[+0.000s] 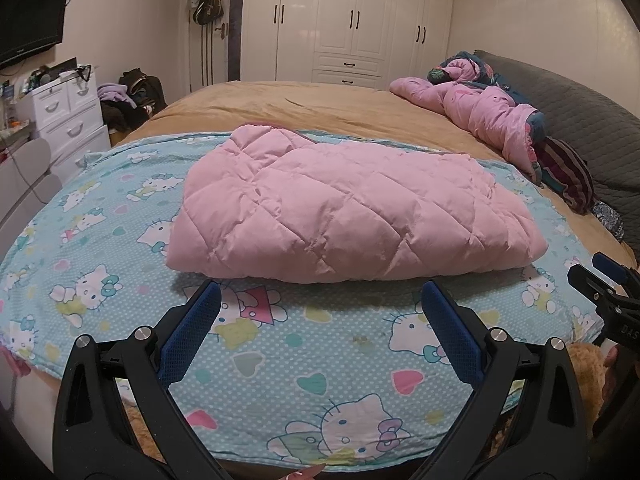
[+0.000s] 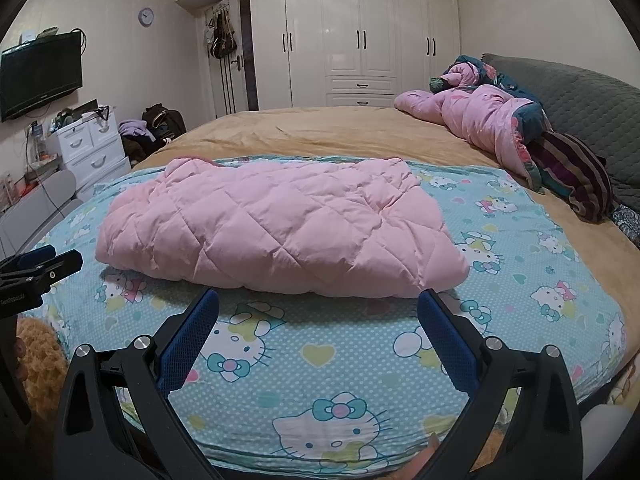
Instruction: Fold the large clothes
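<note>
you are in a home bedroom. a wide bed (image 2: 320, 128) with a tan cover fills the room, a cartoon-cat sheet (image 2: 320, 360) spread over its near end. a grey quilted headboard (image 2: 568, 100) runs along the right. white fitted wardrobes (image 2: 360, 32) line the far wall. a wall-mounted tv (image 2: 40, 76), a round clock (image 2: 146, 16), a white drawer unit (image 2: 94, 148) and bags on door hooks (image 2: 222, 38) stand to the left.

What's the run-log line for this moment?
left gripper: open, empty | right gripper: open, empty | pink quilted jacket: folded, on cartoon sheet
</note>
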A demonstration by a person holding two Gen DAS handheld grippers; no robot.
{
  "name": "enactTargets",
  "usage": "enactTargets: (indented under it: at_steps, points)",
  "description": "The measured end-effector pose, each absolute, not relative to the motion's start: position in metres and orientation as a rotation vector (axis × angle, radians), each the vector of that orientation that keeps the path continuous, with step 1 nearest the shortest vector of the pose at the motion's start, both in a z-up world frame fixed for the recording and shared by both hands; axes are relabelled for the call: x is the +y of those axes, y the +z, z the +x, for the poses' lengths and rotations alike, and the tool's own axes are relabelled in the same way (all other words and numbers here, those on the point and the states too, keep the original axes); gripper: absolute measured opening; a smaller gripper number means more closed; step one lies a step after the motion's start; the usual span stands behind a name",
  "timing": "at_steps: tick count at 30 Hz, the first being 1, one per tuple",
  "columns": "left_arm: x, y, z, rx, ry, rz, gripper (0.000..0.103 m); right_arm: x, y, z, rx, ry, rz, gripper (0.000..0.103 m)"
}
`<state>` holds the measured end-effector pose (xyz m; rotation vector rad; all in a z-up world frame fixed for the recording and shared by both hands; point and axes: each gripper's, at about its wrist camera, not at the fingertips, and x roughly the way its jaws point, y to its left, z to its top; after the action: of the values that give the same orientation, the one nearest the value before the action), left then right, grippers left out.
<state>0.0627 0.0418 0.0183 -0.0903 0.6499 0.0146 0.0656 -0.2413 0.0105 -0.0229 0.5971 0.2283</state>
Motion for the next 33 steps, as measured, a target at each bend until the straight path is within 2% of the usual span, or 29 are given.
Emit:
enactTargets:
  at_steps: [33]
  points:
    - [0.0427,0.0167,0.0614,0.655,0.034,-0.077,0.094,-0.2403,0.0088,0.065,0.604,0.224,-0.022,0.099]
